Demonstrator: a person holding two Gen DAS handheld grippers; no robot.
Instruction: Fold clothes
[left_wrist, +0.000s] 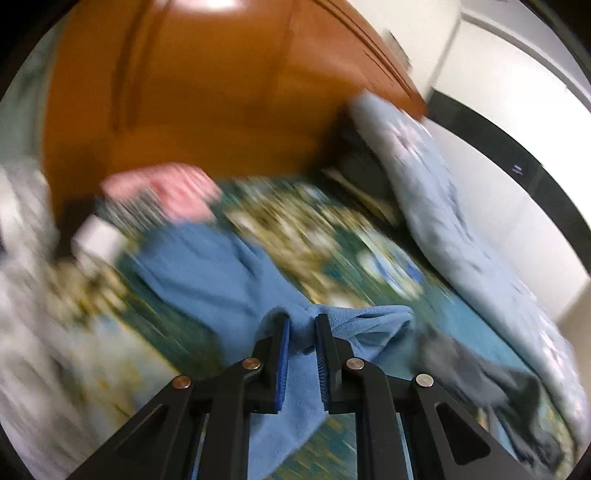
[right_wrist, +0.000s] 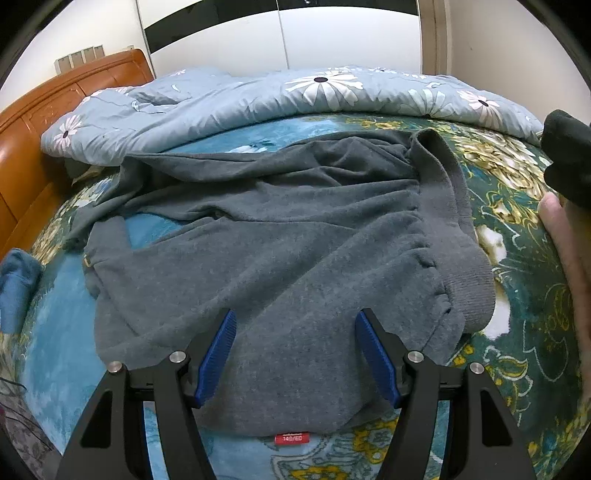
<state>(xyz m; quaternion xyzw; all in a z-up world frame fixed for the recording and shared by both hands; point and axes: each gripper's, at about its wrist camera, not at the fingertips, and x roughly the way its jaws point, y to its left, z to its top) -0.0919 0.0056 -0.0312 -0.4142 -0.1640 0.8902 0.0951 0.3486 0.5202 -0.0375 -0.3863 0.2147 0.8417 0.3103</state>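
In the blurred left wrist view, my left gripper (left_wrist: 302, 320) is shut on a fold of a blue fleece garment (left_wrist: 207, 266) that trails away over the patterned bed cover. A grey garment (left_wrist: 480, 373) lies to its right. In the right wrist view, the same grey sweater (right_wrist: 280, 236) lies spread on the bed, with its ribbed cuff (right_wrist: 469, 280) at the right and a red size label (right_wrist: 291, 438) at the near edge. My right gripper (right_wrist: 295, 325) hovers open just over the sweater's near part, nothing between its fingers. A corner of the blue garment (right_wrist: 16, 284) shows at the far left.
A light blue daisy-print quilt (right_wrist: 295, 96) is bunched along the far side of the bed. An orange wooden headboard (right_wrist: 44, 110) stands at the left. A pink striped item (left_wrist: 166, 188) lies near the headboard. A person's hand (right_wrist: 569, 258) and dark sleeve (right_wrist: 569, 158) are at the right edge.
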